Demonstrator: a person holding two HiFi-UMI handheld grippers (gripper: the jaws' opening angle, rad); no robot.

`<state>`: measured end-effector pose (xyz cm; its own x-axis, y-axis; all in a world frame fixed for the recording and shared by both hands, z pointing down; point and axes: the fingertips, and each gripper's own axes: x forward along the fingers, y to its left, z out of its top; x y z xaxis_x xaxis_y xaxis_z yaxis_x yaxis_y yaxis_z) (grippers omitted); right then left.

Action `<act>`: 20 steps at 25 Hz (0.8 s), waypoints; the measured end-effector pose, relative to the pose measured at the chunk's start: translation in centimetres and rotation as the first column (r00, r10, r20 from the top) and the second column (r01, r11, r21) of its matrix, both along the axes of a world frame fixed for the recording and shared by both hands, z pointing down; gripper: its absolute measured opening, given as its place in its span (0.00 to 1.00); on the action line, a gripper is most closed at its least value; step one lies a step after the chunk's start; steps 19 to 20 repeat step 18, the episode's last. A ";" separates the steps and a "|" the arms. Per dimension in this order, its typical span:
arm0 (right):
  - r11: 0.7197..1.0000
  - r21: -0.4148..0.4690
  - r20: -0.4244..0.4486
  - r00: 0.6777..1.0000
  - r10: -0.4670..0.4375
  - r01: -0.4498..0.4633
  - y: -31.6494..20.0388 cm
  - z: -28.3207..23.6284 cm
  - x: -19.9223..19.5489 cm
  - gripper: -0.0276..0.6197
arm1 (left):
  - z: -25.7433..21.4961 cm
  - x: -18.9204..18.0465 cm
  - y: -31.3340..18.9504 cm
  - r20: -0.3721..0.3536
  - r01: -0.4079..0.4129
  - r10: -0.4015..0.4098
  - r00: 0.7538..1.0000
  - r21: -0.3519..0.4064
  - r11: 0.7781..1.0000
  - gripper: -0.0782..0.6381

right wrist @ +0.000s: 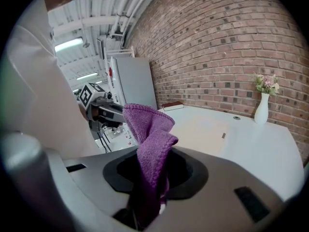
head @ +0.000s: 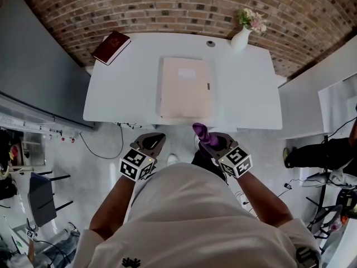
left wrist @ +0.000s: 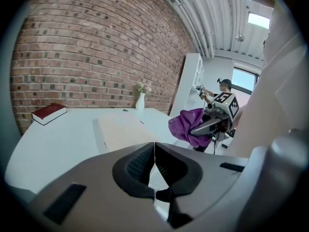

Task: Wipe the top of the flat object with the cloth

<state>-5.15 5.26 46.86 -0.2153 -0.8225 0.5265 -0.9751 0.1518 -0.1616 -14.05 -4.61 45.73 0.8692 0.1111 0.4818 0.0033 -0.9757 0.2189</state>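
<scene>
Standing at the near edge of the white table point(head: 122, 94), holding the left tongs point(head: 155, 139) and the right tongs point(head: 204, 138) low and close in front of the body, side by side. Bending both bare forearms forward with the elbows out, marker cubes turned up toward the head camera. Pointing both tongs ahead at the table, tips just short of its near edge and over the floor.

Pressing the left tongs' jaws together, pad against pad, with nothing between them. Clamping the right tongs on a purple cloth point(right wrist: 147, 129), bunched and standing up out of the jaws in a folded peak.

Leaving the flat beige object point(head: 186, 88) bare at the middle of the table, long side running away from the body, ahead of the cloth and not touching it.

Facing, farther back on the table, a dark red book point(head: 111, 47) at the far left corner and a white vase of flowers point(head: 241, 38) at the far right, both near the brick wall point(head: 178, 4).
</scene>
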 end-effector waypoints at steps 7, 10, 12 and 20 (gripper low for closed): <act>1.000 -0.010 -0.009 1.000 -0.006 0.006 -1.0 0.3 -0.2 0.25 | 0.3 -0.4 -1.2 0.006 0.002 -0.002 1.000 -0.001 1.000 0.14; 1.000 -0.016 -0.011 1.000 -0.016 0.016 -1.6 0.2 -0.4 0.25 | 0.3 -0.6 -1.5 0.007 0.002 -0.002 1.000 -0.003 1.000 0.14; 1.000 -0.017 -0.013 1.000 -0.024 0.024 -2.1 0.3 -0.6 0.25 | 0.6 -0.9 -1.6 0.009 0.005 -0.005 1.000 -0.005 1.000 0.14; 0.999 -0.019 -0.022 0.999 -0.047 0.046 -3.3 0.3 -0.5 0.25 | 0.8 -1.2 -2.5 0.012 0.017 -0.017 1.000 -0.005 1.000 0.14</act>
